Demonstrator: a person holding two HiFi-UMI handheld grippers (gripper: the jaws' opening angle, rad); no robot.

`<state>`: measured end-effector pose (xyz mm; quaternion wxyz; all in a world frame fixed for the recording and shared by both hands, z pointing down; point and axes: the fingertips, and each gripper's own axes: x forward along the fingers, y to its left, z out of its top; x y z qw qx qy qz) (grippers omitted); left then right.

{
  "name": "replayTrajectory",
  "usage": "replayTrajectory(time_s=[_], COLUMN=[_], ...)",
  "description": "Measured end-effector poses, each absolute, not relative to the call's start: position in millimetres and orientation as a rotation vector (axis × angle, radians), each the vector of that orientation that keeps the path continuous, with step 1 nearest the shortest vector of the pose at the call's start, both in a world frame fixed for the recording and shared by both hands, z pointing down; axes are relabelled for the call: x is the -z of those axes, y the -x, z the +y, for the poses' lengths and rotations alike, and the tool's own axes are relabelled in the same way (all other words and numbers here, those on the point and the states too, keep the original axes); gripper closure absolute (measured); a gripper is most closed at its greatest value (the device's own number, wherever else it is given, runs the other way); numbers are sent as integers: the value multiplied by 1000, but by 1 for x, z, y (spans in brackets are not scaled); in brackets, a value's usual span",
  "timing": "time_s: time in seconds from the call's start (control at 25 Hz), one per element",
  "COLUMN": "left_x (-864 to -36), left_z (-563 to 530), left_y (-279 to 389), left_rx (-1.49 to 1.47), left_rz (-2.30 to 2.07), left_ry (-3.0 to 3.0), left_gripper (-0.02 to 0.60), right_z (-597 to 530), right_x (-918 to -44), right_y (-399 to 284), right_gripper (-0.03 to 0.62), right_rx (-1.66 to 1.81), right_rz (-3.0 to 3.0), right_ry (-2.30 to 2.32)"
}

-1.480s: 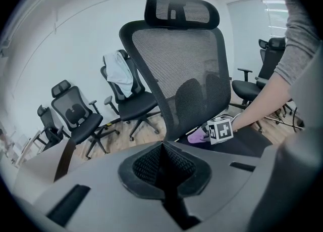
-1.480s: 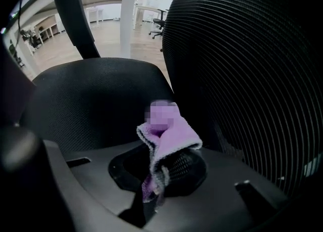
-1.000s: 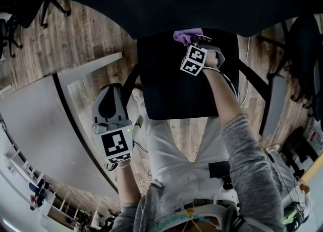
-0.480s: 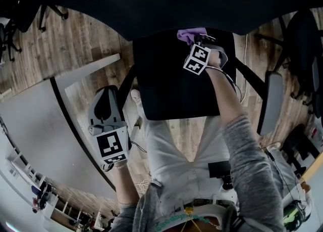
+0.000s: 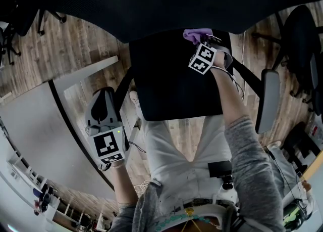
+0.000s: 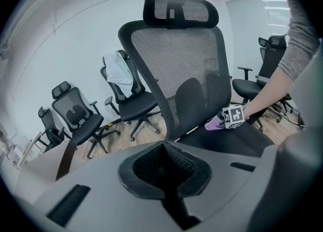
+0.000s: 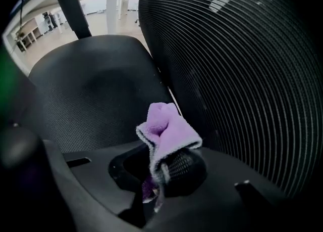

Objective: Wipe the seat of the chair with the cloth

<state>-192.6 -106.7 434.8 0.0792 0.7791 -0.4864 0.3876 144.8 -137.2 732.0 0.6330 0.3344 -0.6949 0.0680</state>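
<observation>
The black office chair's seat lies below me, its mesh backrest rising behind it. My right gripper is at the seat's back edge, right of middle, shut on a bunched purple cloth. In the right gripper view the cloth sticks out of the jaws just over the seat, beside the backrest. My left gripper hangs left of the chair, off the seat, shut with nothing in it. The left gripper view shows the chair, the cloth and the right gripper's marker cube.
The chair's grey armrest stands out to the right, and a dark armrest support to the left. A pale tabletop fills the lower left. Several other office chairs stand on the wood floor around.
My right gripper has slid the cloth to the right along the seat's back edge. The left gripper has drifted a little left and down.
</observation>
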Motion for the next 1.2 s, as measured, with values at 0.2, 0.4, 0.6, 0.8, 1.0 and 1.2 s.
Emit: replayTrajectory(time_s=[0.2,0.4,0.6,0.8,1.0,1.2], left_x=[-435,-436,-435,-435,-436,-437], left_z=[-107,-106,-105,-106,-106,-106], left_y=[192,192,192,192,191,191], left_rx=[-1161,-1162,-1166,-1168,-1161,-1156], left_rz=[-1458,-1456,-1460,-1459,-1455,-1455], left_ry=[-2331,-2330,-2331,-2330,-2331,-2333], left_gripper=[578,578,578,578,578,578], right_z=[-132,-122,-115,-109,-106,-107], right_x=[-729,-727,-725,-723,-723,-725], right_y=[-165,-186,-205,-217,-221,-221], right_gripper=[546,546,546,546,546,546], right_rx=[-181,-221,-249,-279,-305,-314], right_rz=[-1566,-1549,-1527,-1514,-1522,-1520], right_ry=[-794,-835,-861,-876,-902,-915])
